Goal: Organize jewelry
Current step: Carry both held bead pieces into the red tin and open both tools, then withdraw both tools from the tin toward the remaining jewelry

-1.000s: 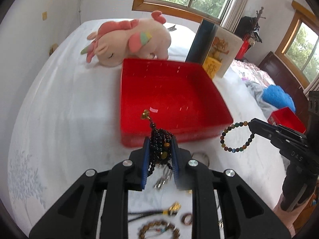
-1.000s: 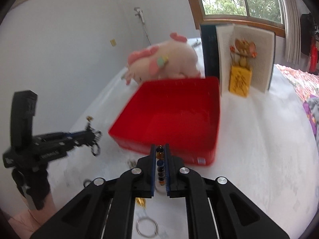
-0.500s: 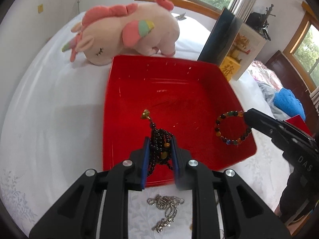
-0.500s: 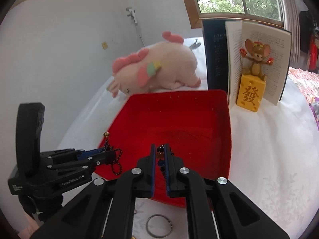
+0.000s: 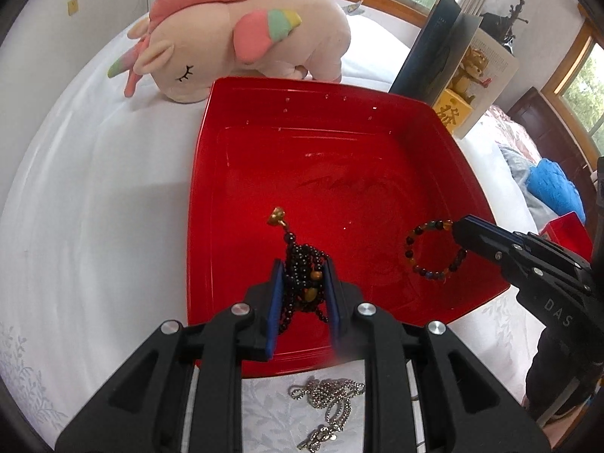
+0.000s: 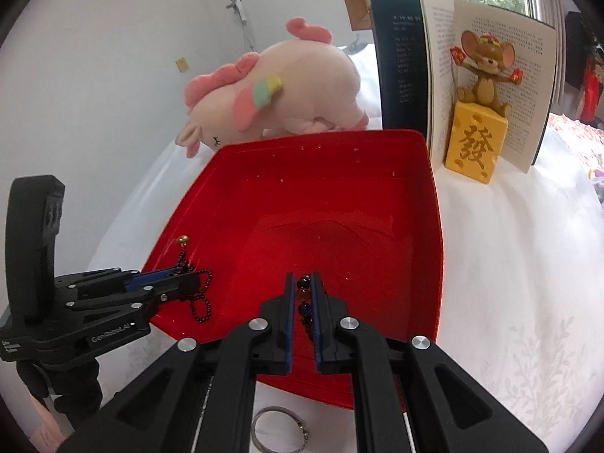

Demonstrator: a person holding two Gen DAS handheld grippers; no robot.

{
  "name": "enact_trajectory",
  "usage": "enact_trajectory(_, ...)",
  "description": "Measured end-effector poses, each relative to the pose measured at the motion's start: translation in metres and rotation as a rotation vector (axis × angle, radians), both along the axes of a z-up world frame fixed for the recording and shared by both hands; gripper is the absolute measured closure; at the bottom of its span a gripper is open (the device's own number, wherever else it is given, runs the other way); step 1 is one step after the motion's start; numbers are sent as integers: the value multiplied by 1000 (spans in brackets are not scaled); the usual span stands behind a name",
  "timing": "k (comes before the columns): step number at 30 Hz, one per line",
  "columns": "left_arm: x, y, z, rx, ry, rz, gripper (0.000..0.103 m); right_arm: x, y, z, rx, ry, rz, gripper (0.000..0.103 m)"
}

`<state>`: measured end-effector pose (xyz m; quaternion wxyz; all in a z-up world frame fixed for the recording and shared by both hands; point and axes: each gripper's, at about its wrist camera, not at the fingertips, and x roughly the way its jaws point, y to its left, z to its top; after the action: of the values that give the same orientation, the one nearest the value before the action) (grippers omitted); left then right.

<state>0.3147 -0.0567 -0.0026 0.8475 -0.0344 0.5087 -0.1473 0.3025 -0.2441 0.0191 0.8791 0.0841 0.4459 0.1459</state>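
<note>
— Red tray (image 5: 445, 128) on the white bed (image 5: 94, 188), what hangs over it?

— Both grippers. The left gripper (image 5: 304, 283) is clamped on a bunched dark bead necklace (image 5: 302, 264) above the tray's near edge.

— And the other?

— The right gripper (image 6: 303, 294), nearly closed, pinches a multicoloured bead bracelet (image 5: 434, 249) over the tray's right side. A silver chain (image 5: 328, 396) and a ring (image 6: 279, 430) lie on the bed, just outside the tray.

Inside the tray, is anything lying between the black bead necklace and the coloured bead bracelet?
No. In the left wrist view only bare red tray floor separates the black bead necklace and coloured bead bracelet.
</note>
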Motion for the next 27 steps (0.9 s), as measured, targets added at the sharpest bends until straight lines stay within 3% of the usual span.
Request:
enact_trajectory(4, 1, 0, -4, 4, 12, -8, 79, 3, -3, -2, -2, 14, -5, 95)
enact_trajectory(10, 0, 6, 0, 6, 1, 16, 63, 2, -10, 0, -41, 6, -48, 91)
enact_trajectory(19, -18, 9, 25, 15, -64, 16, 61, -10, -9, 18, -44, -30, -37, 91)
enact_trajectory(27, -44, 4, 48, 55, -117, 12, 50, -33, 0, 31, -33, -37, 7, 91)
